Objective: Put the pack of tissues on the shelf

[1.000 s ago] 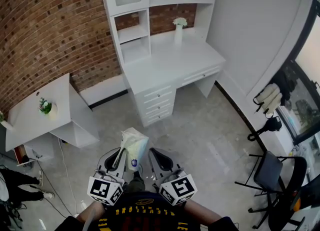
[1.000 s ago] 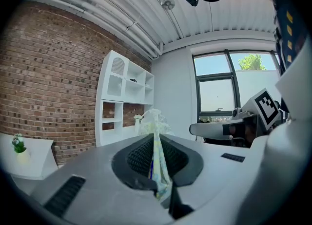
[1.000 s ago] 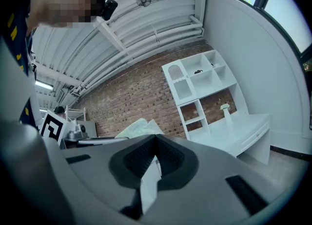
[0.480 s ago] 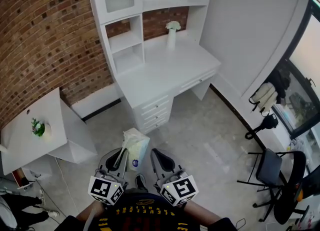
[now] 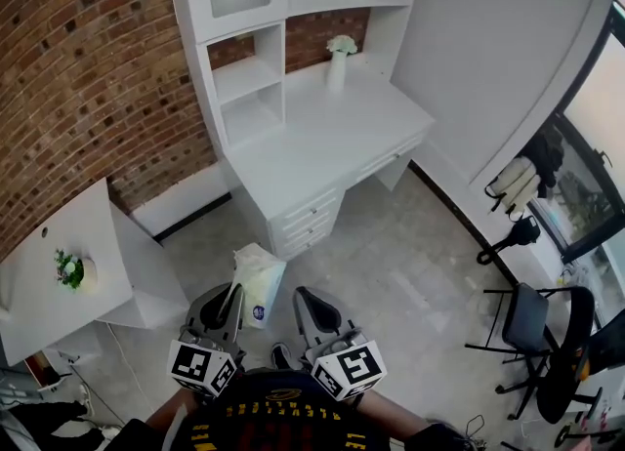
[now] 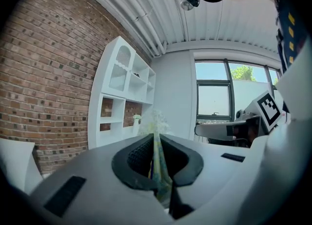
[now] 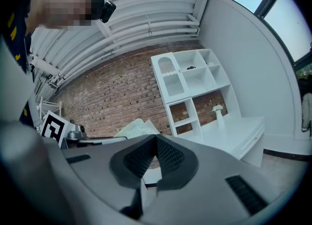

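You wear a dark top (image 5: 269, 422) with yellow lettering and yellow dashes across it. Just ahead of that top, your left tongs (image 5: 232, 293) and right tongs (image 5: 299, 295) have pale grey moulded shells and black ribbed pads (image 7: 172, 156), and each carries a white cube (image 5: 349, 369) bearing black square markers.

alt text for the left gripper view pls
The left tongs are shut on the edge of a pack of tissues. Beyond stand a white shelf unit against a brick wall and a window.

Empty right claw (image 7: 155, 136), jaws together, before white shelf (image 7: 174, 88).
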`<control>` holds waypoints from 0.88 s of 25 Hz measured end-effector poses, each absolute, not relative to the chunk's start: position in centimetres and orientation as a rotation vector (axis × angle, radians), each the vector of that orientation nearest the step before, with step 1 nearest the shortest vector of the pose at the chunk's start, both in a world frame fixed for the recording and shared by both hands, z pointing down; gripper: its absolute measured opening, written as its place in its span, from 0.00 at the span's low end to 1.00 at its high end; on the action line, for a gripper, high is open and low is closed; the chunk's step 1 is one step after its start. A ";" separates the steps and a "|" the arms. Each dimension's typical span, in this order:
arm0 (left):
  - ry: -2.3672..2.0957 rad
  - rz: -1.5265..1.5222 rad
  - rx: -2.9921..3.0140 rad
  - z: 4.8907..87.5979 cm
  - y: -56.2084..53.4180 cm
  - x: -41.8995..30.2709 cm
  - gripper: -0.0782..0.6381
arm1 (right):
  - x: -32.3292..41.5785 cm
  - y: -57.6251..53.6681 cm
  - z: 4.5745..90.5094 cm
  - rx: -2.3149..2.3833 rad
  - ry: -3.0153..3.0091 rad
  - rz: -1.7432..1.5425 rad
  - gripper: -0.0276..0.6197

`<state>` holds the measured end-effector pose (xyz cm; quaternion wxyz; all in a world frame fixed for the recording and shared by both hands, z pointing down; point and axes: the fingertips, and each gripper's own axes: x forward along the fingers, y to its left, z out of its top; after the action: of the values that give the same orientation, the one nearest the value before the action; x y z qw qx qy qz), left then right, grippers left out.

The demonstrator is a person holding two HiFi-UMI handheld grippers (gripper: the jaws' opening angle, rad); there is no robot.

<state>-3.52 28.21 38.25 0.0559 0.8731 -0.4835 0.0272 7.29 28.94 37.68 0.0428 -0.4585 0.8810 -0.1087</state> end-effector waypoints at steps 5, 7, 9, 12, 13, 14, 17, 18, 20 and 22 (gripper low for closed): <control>-1.426 0.074 2.636 39.2 26.6 -4.2 0.13 | 6.0 27.4 38.6 -1.420 2.704 -0.363 0.05; -1.413 0.075 2.633 39.5 25.8 -4.2 0.13 | 5.8 26.6 39.0 -1.426 2.706 -0.376 0.05; -1.414 0.081 2.629 39.8 24.9 -4.3 0.13 | 5.6 25.5 39.2 -1.427 2.712 -0.384 0.05; -1.430 0.094 2.621 40.0 23.3 -4.6 0.13 | 5.4 23.8 39.6 -1.407 2.710 -0.397 0.05; -1.437 0.096 2.619 40.0 22.7 -4.7 0.13 | 5.3 23.1 39.6 -1.401 2.709 -0.397 0.05; -1.444 0.098 2.617 40.0 22.1 -4.8 0.13 | 5.2 22.5 39.5 -1.395 2.710 -0.394 0.05; -1.464 0.098 2.615 39.7 20.1 -5.0 0.13 | 4.9 20.2 39.0 -1.378 2.719 -0.381 0.05; -1.469 0.096 2.614 39.7 19.3 -4.9 0.13 | 4.9 19.4 38.9 -1.371 2.724 -0.380 0.05; -1.479 0.092 2.607 39.6 17.7 -4.7 0.13 | 5.0 17.7 38.9 -1.357 2.734 -0.385 0.05; -1.485 0.092 2.599 39.7 16.1 -4.3 0.13 | 5.4 16.0 38.9 -1.350 2.743 -0.387 0.05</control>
<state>-4.33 16.10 39.66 0.0734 0.8656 -0.4945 0.0308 5.39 16.00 38.94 0.0301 -0.4380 0.8897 -0.1254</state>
